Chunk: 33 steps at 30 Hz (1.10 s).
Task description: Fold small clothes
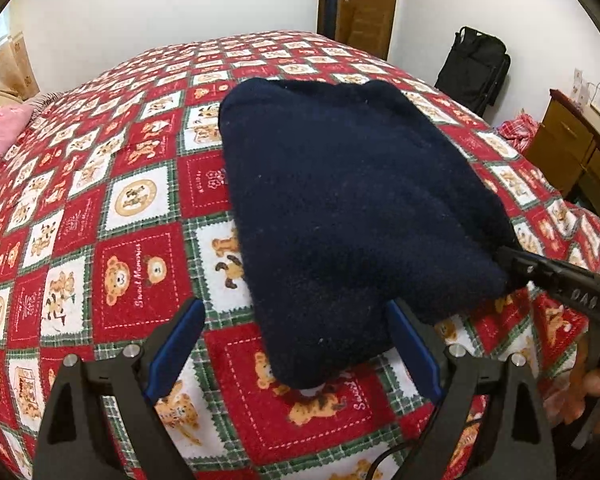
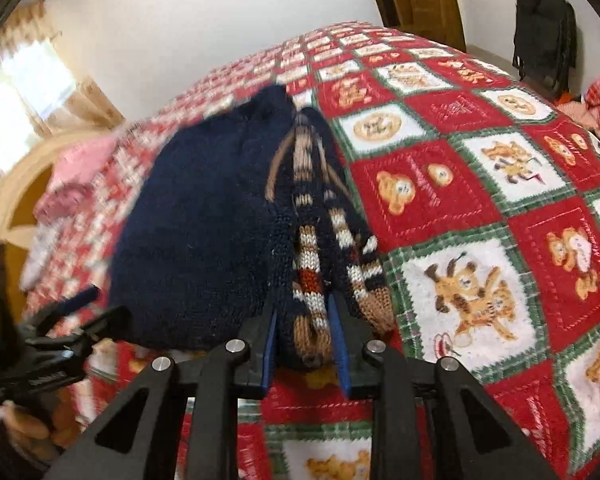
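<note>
A dark navy knitted sweater (image 1: 352,200) lies folded on the red patchwork bedspread (image 1: 132,264). My left gripper (image 1: 296,344) is open just in front of its near corner, with its blue pads on either side of that corner and apart from it. My right gripper (image 2: 304,332) is shut on the sweater's edge (image 2: 308,280), where brown, white and rust stripes show. The right gripper also shows in the left wrist view (image 1: 512,260) at the sweater's right edge. The left gripper shows blurred in the right wrist view (image 2: 88,312).
A pink pillow (image 1: 0,132) lies at the bed's left end. A wooden door (image 1: 364,4) and a black bag (image 1: 476,68) stand beyond the bed. A wooden dresser (image 1: 572,148) stands to the right.
</note>
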Available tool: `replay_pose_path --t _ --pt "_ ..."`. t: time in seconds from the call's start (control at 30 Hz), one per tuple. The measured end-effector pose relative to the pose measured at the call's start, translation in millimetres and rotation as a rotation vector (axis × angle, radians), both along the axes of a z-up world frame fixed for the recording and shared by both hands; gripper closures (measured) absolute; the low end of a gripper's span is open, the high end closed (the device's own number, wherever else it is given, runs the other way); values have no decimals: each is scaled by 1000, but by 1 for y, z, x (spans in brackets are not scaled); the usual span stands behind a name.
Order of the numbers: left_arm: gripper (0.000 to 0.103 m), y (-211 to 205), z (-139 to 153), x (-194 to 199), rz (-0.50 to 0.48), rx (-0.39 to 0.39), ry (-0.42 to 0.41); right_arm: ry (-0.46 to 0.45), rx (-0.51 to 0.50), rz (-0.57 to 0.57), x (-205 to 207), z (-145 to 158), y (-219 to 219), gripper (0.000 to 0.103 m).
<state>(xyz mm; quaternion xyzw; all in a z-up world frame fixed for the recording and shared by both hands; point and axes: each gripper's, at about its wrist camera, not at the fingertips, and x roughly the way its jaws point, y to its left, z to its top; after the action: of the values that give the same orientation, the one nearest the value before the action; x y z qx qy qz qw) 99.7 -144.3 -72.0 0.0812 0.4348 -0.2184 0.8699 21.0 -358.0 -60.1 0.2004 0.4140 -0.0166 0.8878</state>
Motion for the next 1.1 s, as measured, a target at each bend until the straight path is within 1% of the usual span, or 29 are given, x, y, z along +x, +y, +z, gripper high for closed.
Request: replay_pose_path --t 0.07,0.1,0.13,0.2,0.27,0.33,0.37,0.43,0.47,0.5,0.53,0.57,0.63,0.67,0.7,0.73,0.77,0.87,0.93,1.0,1.1 --pt "9 8 9 2 13 -43 -21 -76 -11 -38 -8 24 -1 78" --pt "9 12 13 5 33 -62 -32 -120 -39 -43 -9 37 2 78" --pt "9 15 14 8 50 -76 -35 -154 -70 -22 -6 48 10 78" --pt "9 18 12 18 88 -90 -27 -174 -115 66 14 62 31 78" --pt "9 18 2 30 123 -75 7 -172 -173 173 47 68 64 78" --pt "9 19 -9 35 136 -95 51 -151 -221 258 83 70 90 78" --pt "9 20 -13 35 142 -108 63 -140 -225 283 102 69 100 78" --pt "9 21 -18 32 148 -115 65 -108 -171 328 148 66 110 78" --pt "9 19 -22 31 148 -112 67 -93 -161 350 167 63 116 78" --pt "9 18 -24 30 147 -108 70 -74 -175 371 185 59 123 78" --pt "9 17 -27 29 151 -108 75 -53 -203 383 205 52 130 78" --pt "9 17 -29 29 159 -114 80 -32 -208 393 222 44 135 78" --pt "8 19 -34 27 172 -141 103 28 -156 439 251 25 144 78" --pt "8 19 -36 25 176 -148 101 91 -126 475 266 8 151 78" --pt "7 18 -36 22 174 -143 86 129 -110 495 274 -2 154 78" --pt "7 16 -36 20 168 -131 72 148 -83 519 280 -13 159 77" --pt "7 16 -37 21 165 -129 70 126 -59 517 283 -15 159 77" --pt "5 19 -38 25 156 -155 91 150 37 478 294 -18 150 77" --pt "4 19 -38 26 143 -157 89 153 37 483 295 -13 150 77" --pt "3 19 -39 27 131 -156 77 130 21 453 291 -2 147 78" --pt "3 20 -39 30 111 -163 76 23 9 383 274 26 134 77"
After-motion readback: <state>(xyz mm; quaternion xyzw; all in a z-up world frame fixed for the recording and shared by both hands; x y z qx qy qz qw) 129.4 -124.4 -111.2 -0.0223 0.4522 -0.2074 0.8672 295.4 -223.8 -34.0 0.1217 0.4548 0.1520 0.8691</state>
